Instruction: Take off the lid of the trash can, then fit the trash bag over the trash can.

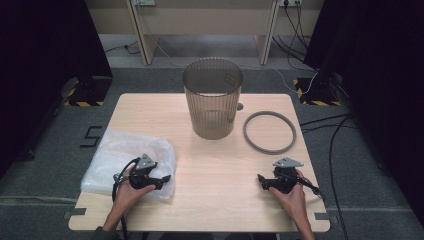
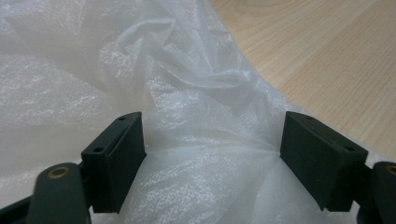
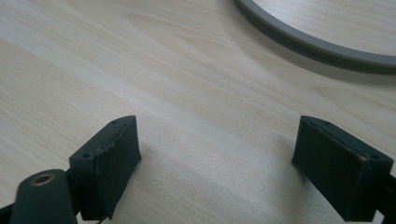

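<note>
Left gripper [image 1: 164,178] spread wide over crumpled clear plastic bag [image 1: 117,152] at near left table [image 1: 210,200] edge, pads pressing nothing. Right gripper [image 1: 260,180] likewise spread, over bare wood. Farther off: grey ring [image 1: 269,132], then ribbed bin [image 1: 212,97].

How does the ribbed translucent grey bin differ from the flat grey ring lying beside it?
The ribbed translucent grey bin stands upright and tall; the flat grey ring lies low on the light wooden table. The bin has see-through ribbed walls; the ring is an opaque, smooth band. The bin sits at the table's middle rear; the ring lies to its right, apart from it. Both are round, grey and untouched.
</note>
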Demonstrator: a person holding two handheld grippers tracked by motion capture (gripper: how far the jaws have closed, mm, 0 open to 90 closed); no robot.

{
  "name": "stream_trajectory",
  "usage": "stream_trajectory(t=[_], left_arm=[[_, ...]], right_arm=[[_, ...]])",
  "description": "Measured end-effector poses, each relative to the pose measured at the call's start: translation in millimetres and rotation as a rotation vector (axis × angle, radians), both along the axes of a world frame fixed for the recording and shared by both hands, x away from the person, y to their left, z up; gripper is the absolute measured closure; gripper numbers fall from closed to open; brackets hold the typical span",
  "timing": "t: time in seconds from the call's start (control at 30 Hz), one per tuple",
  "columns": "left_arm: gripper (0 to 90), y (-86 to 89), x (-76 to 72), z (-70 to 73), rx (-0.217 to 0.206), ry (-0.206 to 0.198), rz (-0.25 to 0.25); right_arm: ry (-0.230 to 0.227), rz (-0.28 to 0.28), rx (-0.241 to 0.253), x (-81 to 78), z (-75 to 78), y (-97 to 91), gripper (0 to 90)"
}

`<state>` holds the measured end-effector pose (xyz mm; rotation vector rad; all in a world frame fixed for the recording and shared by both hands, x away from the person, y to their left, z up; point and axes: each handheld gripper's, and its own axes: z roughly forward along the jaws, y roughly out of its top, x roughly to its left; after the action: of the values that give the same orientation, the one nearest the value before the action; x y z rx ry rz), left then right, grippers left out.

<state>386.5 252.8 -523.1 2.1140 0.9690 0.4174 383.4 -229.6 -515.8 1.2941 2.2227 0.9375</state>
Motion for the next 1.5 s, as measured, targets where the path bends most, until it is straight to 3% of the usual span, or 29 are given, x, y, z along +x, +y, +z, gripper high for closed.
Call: stream_trajectory(t=[0.43,0.57,0.87,1.0,1.17,1.23,1.4,1.5], left_arm=[[21.7,0.3,0.0,0.2,0.000,0.000,0.002],[26.7,1.2,-0.5,0.5,-0.009,-0.007,0.012],[70.8,4.7,-0.1,1.2,-0.028,-0.032,0.015],[81.6,4.3,1.1,1.8,-0.023,-0.027,0.013],[86.2,9.0,5.9,2.2,-0.072,-0.001,0.009],[86.9,12.2,9.3,6.2,-0.097,0.001,0.014],[87.6,17.9,19.3,29.3,-0.115,-0.047,0.025],[87.6,24.2,30.9,46.5,-0.170,-0.051,0.033]], right_arm=[[0.000,0.000,0.000,0.0,0.0,0.1,14.6],[0.000,0.000,0.000,0.0,0.0,0.1,14.5],[0.000,0.000,0.000,0.0,0.0,0.1,14.6],[-0.002,-0.001,0.001,0.0,-0.2,0.3,14.5],[0.001,0.000,0.000,0.0,0.0,0.2,14.4],[0.001,0.001,0.000,0.0,0.0,0.2,14.3],[0.002,0.002,0.000,0.1,0.0,0.4,14.0],[0.003,0.003,0.001,0.1,0.0,0.4,13.7]])
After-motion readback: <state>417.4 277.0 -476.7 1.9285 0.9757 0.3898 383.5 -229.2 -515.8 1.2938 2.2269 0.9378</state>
